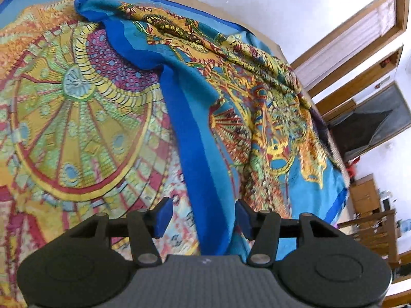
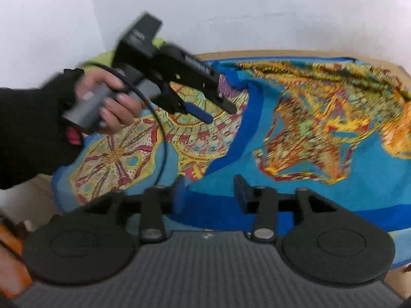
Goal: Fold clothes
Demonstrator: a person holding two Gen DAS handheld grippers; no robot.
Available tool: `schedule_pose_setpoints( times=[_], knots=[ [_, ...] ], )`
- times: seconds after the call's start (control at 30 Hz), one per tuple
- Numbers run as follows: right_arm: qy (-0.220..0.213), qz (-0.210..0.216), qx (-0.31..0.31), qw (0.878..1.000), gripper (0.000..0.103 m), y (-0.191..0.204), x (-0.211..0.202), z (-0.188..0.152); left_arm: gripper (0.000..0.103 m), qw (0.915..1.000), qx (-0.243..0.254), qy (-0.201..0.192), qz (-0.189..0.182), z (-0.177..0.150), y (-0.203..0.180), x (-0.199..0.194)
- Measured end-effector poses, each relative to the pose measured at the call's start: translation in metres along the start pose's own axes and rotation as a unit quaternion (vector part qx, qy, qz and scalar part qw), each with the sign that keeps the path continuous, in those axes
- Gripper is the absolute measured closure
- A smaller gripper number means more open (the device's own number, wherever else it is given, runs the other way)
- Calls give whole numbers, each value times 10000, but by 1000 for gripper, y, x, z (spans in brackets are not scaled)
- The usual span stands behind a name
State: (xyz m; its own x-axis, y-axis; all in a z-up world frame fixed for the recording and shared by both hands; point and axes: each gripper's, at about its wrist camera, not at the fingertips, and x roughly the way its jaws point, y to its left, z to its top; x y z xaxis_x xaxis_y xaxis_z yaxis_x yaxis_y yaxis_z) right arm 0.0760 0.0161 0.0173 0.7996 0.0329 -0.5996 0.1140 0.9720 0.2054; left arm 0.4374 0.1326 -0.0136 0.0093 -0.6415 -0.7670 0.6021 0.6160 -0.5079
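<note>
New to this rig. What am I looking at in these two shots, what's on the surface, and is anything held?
No robot here: a person carries a hand-held gripper in each hand, each with a fisheye camera looking out along its two fingers. One picture is from the left hand-held gripper, the other from the right hand-held gripper. The right view also catches the person's left hand holding the left device above the cloth. On the surface lies a large patterned scarf, multicoloured with a blue border, partly folded over itself. Both sets of jaws stand open, and nothing is held.
</note>
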Motion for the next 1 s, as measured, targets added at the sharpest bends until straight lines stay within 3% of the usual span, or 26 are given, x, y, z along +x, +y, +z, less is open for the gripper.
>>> schedule_pose_setpoints(
  times=[0.17,0.33,0.4,0.43,0.47,0.73,1.0],
  knots=[
    [199,-780,502,9955,51,7,49,-20,46,9991,318,241,159,-11,9,-10],
    [30,-1159,453,9922,46,13,51,-24,46,9986,387,374,16,-15,16,-14],
    [-80,-1230,591,9906,62,8,45,-22,46,9983,403,420,-67,-13,16,-12],
    [-135,-1265,660,9897,92,6,43,-21,46,9981,409,450,-115,-11,15,-10],
    [-190,-1299,730,9887,100,4,40,-20,46,9979,404,470,-172,-10,15,-8],
    [-627,-1574,1280,9772,100,-14,17,-13,46,9952,517,685,-479,0,1,15],
    [-941,-1799,1594,9661,100,-26,-1,-12,45,9919,492,915,-734,-10,-2,18]
  ],
)
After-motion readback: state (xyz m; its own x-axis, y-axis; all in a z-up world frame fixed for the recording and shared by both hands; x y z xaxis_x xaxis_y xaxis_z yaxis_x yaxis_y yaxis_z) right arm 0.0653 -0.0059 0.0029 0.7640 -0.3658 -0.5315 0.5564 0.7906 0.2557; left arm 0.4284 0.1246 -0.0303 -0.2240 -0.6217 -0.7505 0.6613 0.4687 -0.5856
